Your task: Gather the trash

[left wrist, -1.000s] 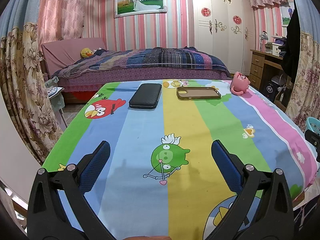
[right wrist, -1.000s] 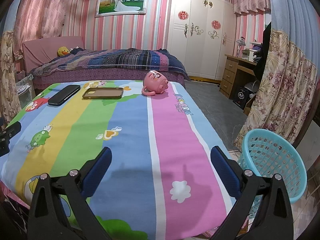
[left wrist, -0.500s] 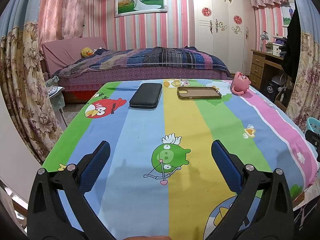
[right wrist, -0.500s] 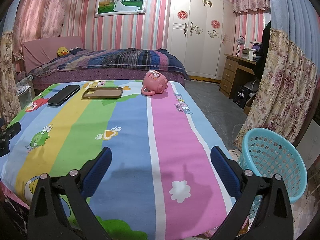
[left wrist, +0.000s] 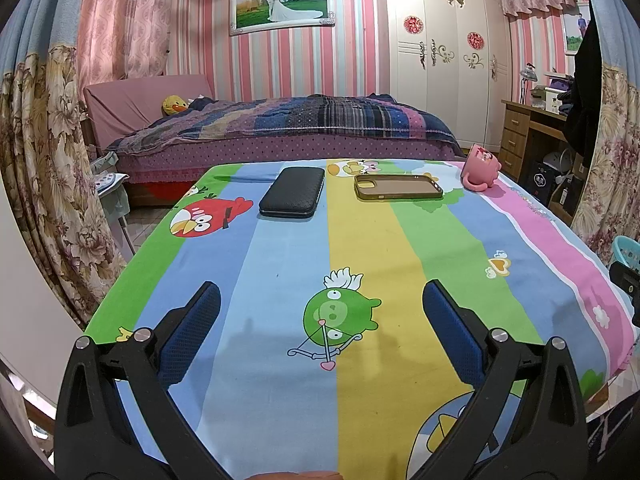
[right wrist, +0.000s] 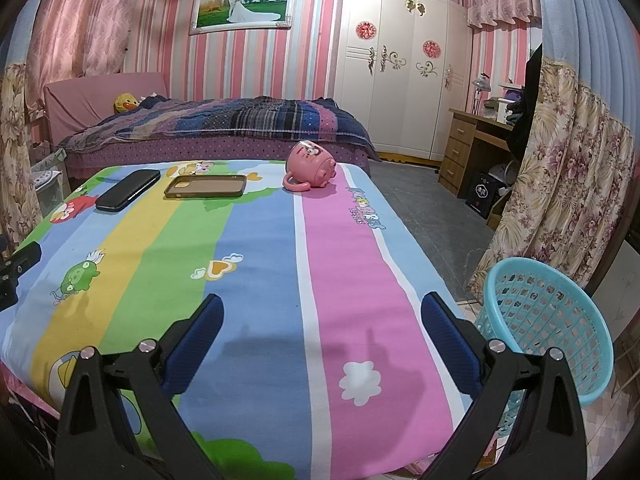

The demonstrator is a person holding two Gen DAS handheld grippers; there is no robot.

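A table with a striped cartoon cloth (left wrist: 360,240) (right wrist: 260,260) holds three things at its far end. A black case (left wrist: 292,192) (right wrist: 128,190) lies at the left. A brown phone case (left wrist: 398,188) (right wrist: 206,186) lies in the middle. A pink mug (left wrist: 480,170) (right wrist: 312,166) lies on its side at the right. A light blue mesh basket (right wrist: 548,320) stands on the floor right of the table; its rim shows in the left wrist view (left wrist: 628,248). My left gripper (left wrist: 320,308) is open and empty over the near table. My right gripper (right wrist: 320,316) is open and empty over the near right part.
A bed (left wrist: 280,128) stands behind the table. A white wardrobe (right wrist: 400,80) and a wooden desk (right wrist: 472,148) are at the back right. Flowered curtains (right wrist: 560,180) hang by the basket and at the left (left wrist: 48,180).
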